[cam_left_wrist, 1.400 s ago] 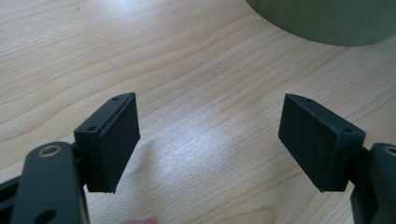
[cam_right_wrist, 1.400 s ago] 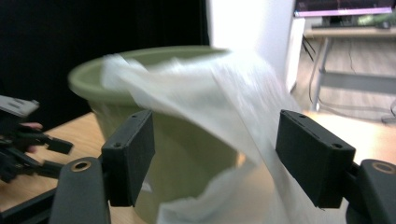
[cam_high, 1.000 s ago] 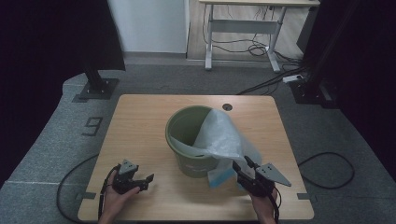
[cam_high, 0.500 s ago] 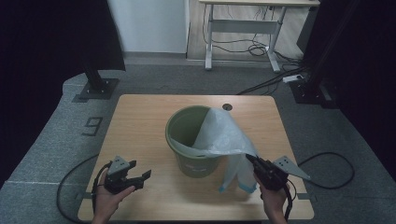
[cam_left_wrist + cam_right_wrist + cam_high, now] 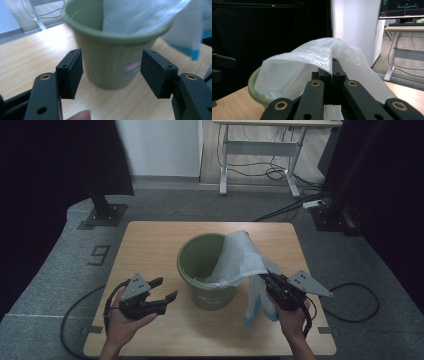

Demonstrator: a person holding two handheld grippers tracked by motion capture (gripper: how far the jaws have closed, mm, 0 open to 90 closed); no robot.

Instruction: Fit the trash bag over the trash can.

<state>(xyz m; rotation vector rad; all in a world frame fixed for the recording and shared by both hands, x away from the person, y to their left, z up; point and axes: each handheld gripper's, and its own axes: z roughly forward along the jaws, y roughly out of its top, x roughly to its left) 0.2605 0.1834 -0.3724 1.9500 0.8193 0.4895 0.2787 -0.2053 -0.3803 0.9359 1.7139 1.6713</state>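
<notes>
Here, a green bucket (image 5: 206, 270) stands upright near the middle of the wooden desk (image 5: 150, 245), a little toward the near edge, with a thin white plastic bag (image 5: 240, 257) partly tucked inside it and partly pulled out over its right rim. The right gripper (image 5: 270, 285), held in a hand (image 5: 292, 320) coming in from the near edge, sits just beside the bucket's right side, and its jaws are pressed together on a fold of the bag; in the right gripper view the two black jaws meet with the crinkled plastic (image 5: 322, 57) draped over and around them, and the bucket's rim (image 5: 253, 87) shows low on the left behind the bag. From the pinched spot the bag rises in a peak over the bucket, while a loose end with a blue patch (image 5: 255, 305) hangs down toward the desk near the right gripper. The left gripper (image 5: 162, 290), held in the other hand (image 5: 122, 322) near the front left corner of the desk, points toward the bucket but is apart from it; its jaws stand spread with nothing between them, though they have just been closing somewhat. In the left gripper view the bucket (image 5: 112, 62) fills the gap between the two pads (image 5: 71, 72), farther off, with a blurred sticker on its wall, and the bag (image 5: 140, 15) spills over its rim to the right.
</notes>
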